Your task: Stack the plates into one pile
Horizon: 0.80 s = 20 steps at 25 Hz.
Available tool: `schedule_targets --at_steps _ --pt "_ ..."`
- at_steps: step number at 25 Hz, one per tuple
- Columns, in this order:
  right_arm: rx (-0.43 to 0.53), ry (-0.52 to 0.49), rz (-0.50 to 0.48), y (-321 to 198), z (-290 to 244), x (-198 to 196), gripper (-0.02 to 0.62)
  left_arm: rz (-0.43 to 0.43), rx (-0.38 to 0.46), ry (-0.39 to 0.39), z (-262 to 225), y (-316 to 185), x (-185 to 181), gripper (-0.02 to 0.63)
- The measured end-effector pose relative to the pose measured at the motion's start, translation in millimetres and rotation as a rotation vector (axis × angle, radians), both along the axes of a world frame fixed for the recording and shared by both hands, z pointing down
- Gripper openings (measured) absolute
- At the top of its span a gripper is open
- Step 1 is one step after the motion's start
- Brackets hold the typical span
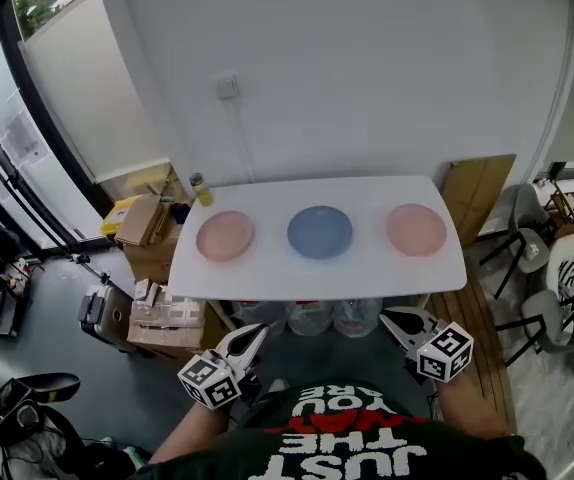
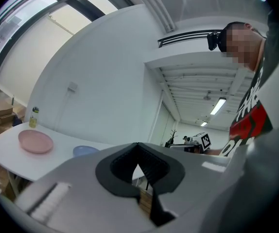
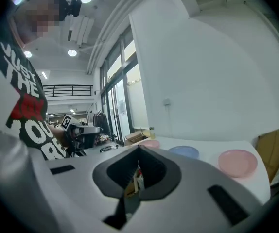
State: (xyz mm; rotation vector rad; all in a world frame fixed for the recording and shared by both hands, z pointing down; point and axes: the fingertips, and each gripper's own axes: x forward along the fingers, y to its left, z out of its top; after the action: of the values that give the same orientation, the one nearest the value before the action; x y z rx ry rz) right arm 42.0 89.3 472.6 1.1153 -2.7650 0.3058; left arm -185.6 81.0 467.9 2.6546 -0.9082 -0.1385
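Three round plastic plates lie apart in a row across the middle of the head view on the white rounded table (image 1: 267,273): left pink plate (image 1: 225,235), blue plate (image 1: 319,232), right pink plate (image 1: 416,229). None is stacked yet. At the bottom, the left gripper (image 1: 257,330) and right gripper (image 1: 392,316) point at the table, jaws closed together on nothing, probably because no plate is within reach.

Left plate (image 1: 225,235), middle plate (image 1: 319,232) and right plate (image 1: 416,229) line the table (image 1: 267,273).
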Motion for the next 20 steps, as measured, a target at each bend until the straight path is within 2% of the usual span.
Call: schedule_targets --at_steps 5,9,14,17,20 --pt "0.007 0.012 0.009 -62.3 10.8 -17.6 0.006 0.005 -0.012 0.016 20.5 -65.2 -20.3 0.008" --pt "0.039 0.015 0.05 -139.5 9.0 -42.8 0.006 0.056 -0.021 0.027 36.9 -151.7 -39.0 0.008" --pt "0.022 0.018 0.133 -232.4 1.2 -69.3 0.006 0.181 -0.049 0.006 43.9 -253.9 -47.3 0.008" --pt "0.017 0.018 0.186 -275.6 -2.1 -70.5 0.006 0.259 -0.071 -0.018 53.1 -295.2 -40.8 0.008" --pt "0.0 0.014 0.21 -304.1 -0.1 -67.6 0.006 0.3 -0.099 -0.041 65.1 -322.4 -29.9 0.008"
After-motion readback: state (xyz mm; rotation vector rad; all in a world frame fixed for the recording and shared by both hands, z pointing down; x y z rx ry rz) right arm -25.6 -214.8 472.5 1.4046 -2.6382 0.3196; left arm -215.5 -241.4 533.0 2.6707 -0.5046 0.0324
